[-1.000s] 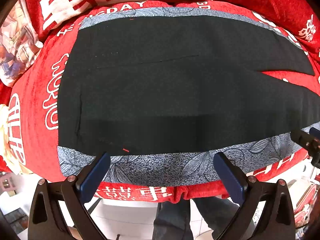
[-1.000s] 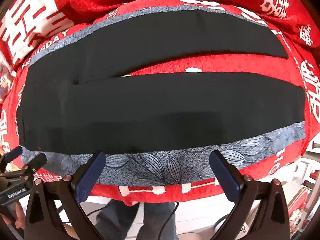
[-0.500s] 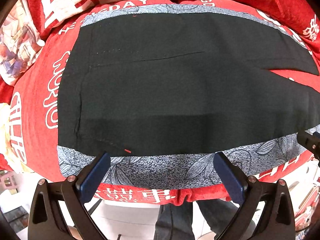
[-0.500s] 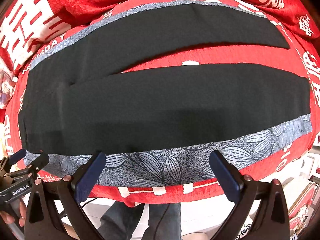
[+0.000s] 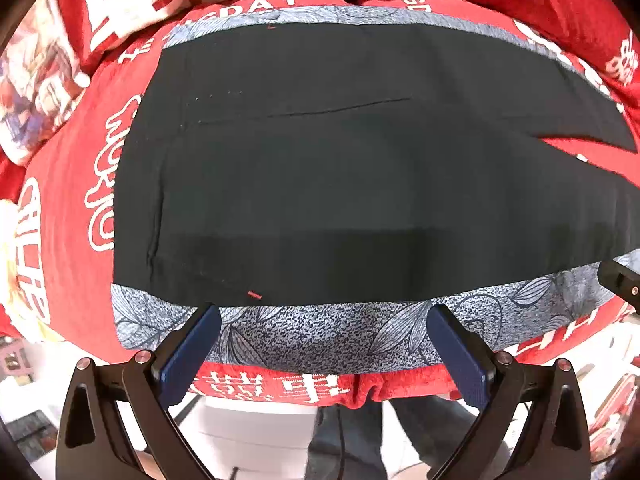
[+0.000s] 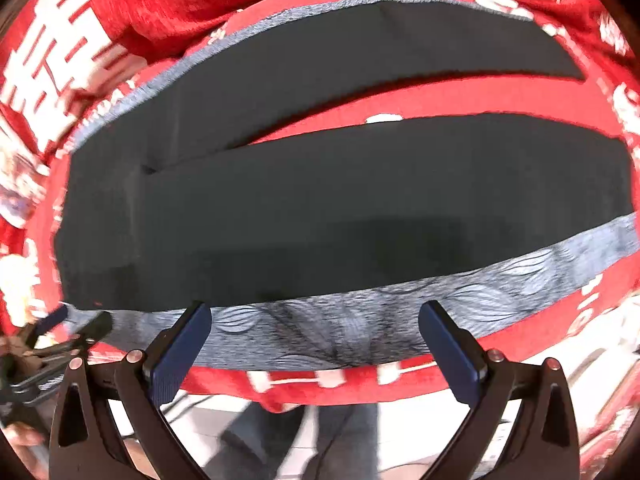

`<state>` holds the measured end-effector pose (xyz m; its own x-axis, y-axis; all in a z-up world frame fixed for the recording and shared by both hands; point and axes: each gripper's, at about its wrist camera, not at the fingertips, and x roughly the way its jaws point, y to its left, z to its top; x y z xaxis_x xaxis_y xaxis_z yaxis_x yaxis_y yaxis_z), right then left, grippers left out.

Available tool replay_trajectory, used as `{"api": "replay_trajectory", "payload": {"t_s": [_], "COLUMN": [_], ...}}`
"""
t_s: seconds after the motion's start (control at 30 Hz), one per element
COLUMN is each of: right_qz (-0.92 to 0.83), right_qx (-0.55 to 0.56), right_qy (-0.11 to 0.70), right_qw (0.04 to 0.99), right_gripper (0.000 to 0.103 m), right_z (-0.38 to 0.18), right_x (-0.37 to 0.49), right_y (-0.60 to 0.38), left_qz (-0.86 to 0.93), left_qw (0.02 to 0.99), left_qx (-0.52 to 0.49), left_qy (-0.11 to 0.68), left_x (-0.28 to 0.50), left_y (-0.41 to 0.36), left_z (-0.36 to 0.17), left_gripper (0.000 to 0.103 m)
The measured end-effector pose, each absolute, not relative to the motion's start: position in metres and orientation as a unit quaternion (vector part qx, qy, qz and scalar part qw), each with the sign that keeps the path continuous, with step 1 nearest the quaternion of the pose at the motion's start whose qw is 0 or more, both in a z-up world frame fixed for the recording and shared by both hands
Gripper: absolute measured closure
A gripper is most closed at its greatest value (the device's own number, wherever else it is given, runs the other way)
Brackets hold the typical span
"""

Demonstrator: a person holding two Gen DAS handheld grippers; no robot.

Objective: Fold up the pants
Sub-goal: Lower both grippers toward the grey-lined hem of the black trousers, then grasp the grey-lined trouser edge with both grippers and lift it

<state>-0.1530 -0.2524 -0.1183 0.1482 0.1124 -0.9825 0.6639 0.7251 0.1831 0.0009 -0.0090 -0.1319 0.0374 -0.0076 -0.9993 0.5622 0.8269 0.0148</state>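
Partly blurred, the black pants [image 6: 340, 208] run past the left view's edge.

L gripper [image 5: 324, 316] & R gripper [image 6: 314, 312] fingers apart

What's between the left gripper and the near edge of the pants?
A strip of grey leaf-print cloth lies between the open left gripper and the black pants, nothing else. Shows in the left wrist view.

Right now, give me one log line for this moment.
pants: flat, unfolded, legs apart | left gripper: open, empty | right gripper: open, empty | both at near edge
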Motion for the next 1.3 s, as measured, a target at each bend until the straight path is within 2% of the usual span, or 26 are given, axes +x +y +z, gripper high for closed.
{"api": "replay_trajectory", "payload": {"t_s": [0.13,0.2,0.23,0.27,0.4,0.57,0.7,0.83,0.93,1.0,1.03,1.07,1.1,1.13,1.17,1.3], "right_qz": [-0.112,-0.088,-0.079,-0.064,-0.046,-0.041,-0.023,-0.024,-0.017,-0.018,-0.021,-0.023,-0.029,-0.035,-0.038,-0.036], "right_qx": [0.428,0.461,0.477,0.505,0.579,0.635,0.636,0.637,0.649,0.662,0.671,0.677,0.688,0.696,0.700,0.669], "right_qy": [0.569,0.557,0.555,0.552,0.536,0.487,0.462,0.460,0.462,0.452,0.441,0.433,0.420,0.411,0.405,0.410], "right_qw": [0.693,0.686,0.677,0.660,0.613,0.598,0.618,0.618,0.604,0.598,0.595,0.594,0.591,0.588,0.587,0.618], "right_gripper": [0.001,0.009,0.020,0.025,0.025,0.025,0.025,0.025,0.025,0.027,0.036,0.052,0.061,0.078,0.088,0.092], "right_z": [-0.125,-0.133,-0.140,-0.152,-0.194,-0.219,-0.207,-0.206,-0.214,-0.216,-0.216,-0.216,-0.214,-0.212,-0.210,-0.175], "right_x": [-0.173,-0.186,-0.193,-0.203,-0.230,-0.238,-0.229,-0.220,-0.224,-0.224,-0.223,-0.224,-0.221,-0.221,-0.221,-0.205], "right_y": [-0.259,-0.259,-0.258,-0.258,-0.252,-0.253,-0.257,-0.259,-0.251,-0.249,-0.250,-0.252,-0.255,-0.258,-0.260,-0.270], "left_qz": [-0.233,-0.236,-0.234,-0.231,-0.211,-0.205,-0.219,-0.211,-0.201,-0.197,-0.196,-0.197,-0.204,-0.210,-0.212,-0.241], "left_qw": [0.691,0.687,0.686,0.684,0.661,0.648,0.649,0.651,0.658,0.666,0.667,0.667,0.660,0.655,0.653,0.668], "left_qx": [0.103,0.043,0.021,-0.002,-0.088,-0.145,-0.152,-0.114,-0.092,-0.071,-0.064,-0.066,-0.080,-0.093,-0.100,-0.078], "left_qy": [0.677,0.686,0.688,0.692,0.715,0.719,0.712,0.721,0.720,0.716,0.716,0.715,0.718,0.720,0.720,0.700], "left_x": [0.009,0.013,0.014,0.015,0.020,0.032,0.039,0.038,0.037,0.037,0.039,0.041,0.044,0.045,0.046,0.049], "left_y": [0.030,0.058,0.069,0.082,0.126,0.137,0.125,0.122,0.122,0.118,0.118,0.118,0.121,0.121,0.120,0.105], "left_z": [-0.128,-0.130,-0.132,-0.135,-0.161,-0.187,-0.184,-0.190,-0.187,-0.183,-0.182,-0.180,-0.180,-0.179,-0.176,-0.143], "left_gripper": [0.000,0.000,0.000,0.000,0.000,0.000,0.000,0.000,0.010,0.035,0.042,0.062,0.077,0.079,0.079,0.082]}}
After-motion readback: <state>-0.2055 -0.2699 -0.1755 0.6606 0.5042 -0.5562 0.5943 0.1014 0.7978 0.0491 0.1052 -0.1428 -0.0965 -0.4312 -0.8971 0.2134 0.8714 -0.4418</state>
